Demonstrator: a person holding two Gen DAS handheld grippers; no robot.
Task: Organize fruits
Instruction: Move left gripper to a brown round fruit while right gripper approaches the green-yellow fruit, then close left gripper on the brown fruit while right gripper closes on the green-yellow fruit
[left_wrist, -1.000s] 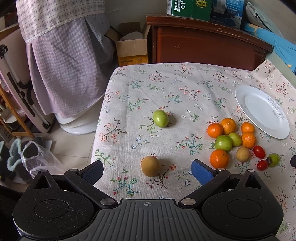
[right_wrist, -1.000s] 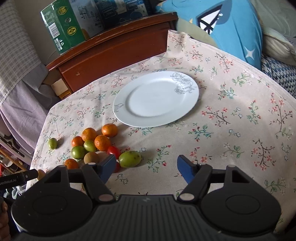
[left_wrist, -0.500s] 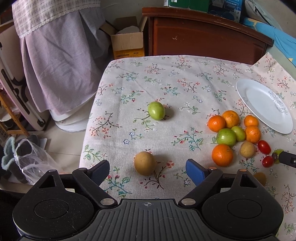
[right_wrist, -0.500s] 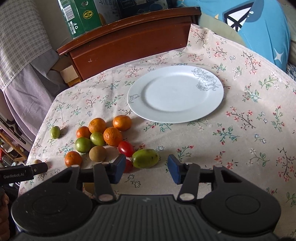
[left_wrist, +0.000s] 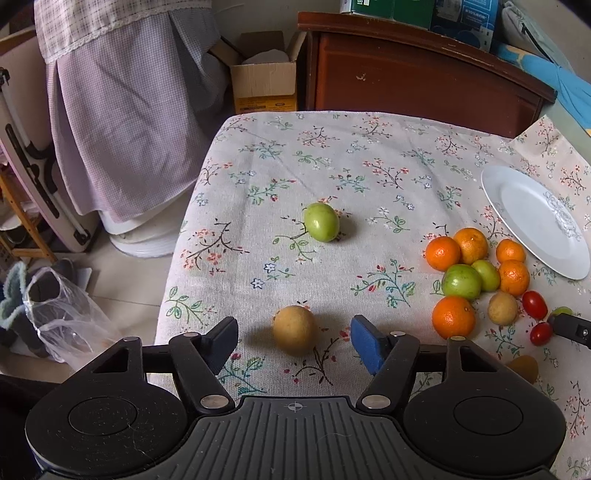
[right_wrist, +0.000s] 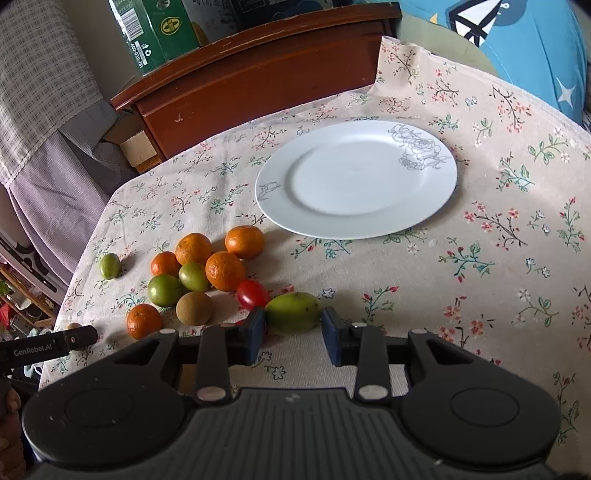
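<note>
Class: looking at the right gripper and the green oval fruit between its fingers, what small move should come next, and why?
Probably close the right gripper on the green oval fruit: the fruit sits between the blue pads, the jaws look nearly touching it, and the white plate is bare.

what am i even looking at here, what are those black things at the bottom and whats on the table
Those black things are hand-held claws, one in each of a person's hands, each with a camera looking out along its two blue-padded fingers.

The left claw is open, with a brown round fruit on the cloth between its fingers, not gripped.

The right claw has closed in around a green oval fruit; whether the pads actually touch it is hard to say.

On the flowered tablecloth lie oranges, green fruits and small red tomatoes in a cluster, beside an empty white plate.
</note>
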